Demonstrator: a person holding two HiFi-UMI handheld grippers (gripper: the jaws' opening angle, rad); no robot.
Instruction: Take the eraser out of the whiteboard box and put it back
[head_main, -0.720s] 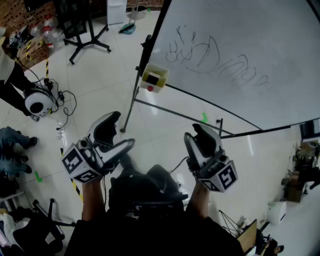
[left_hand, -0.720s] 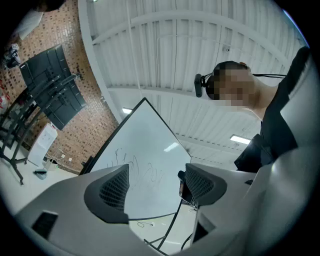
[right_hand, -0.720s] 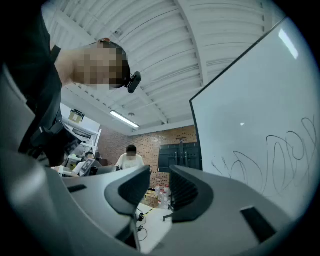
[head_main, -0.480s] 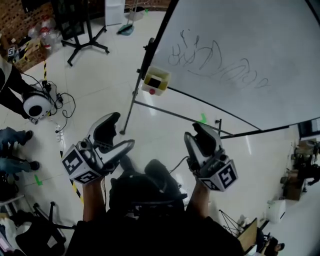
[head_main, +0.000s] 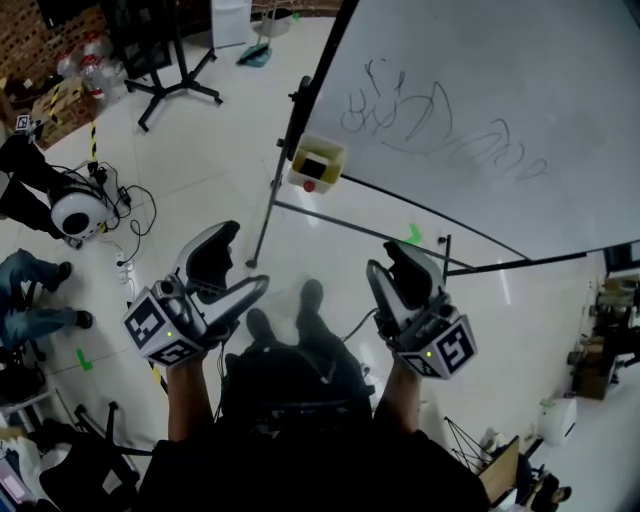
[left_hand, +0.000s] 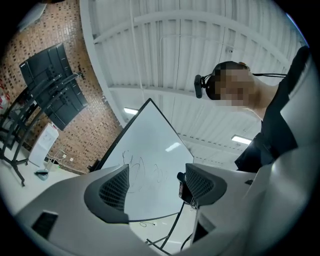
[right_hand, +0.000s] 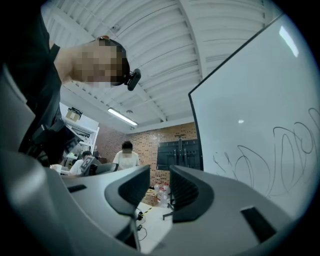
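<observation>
Stock: box hung at whiteboard edge, dark eraser apparently inside | left tongs open, empty | right tongs parted, empty | both well apart from box | progress: nothing begun; removal and return outstanding

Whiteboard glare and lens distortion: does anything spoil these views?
Head view: sharp, soft sheen on the floor, whiteboard evenly lit. Left gripper view: strong fisheye with dark corners, a lamp reflection on the whiteboard. Right gripper view: same fisheye, small glints there, scribbles legible.
</observation>
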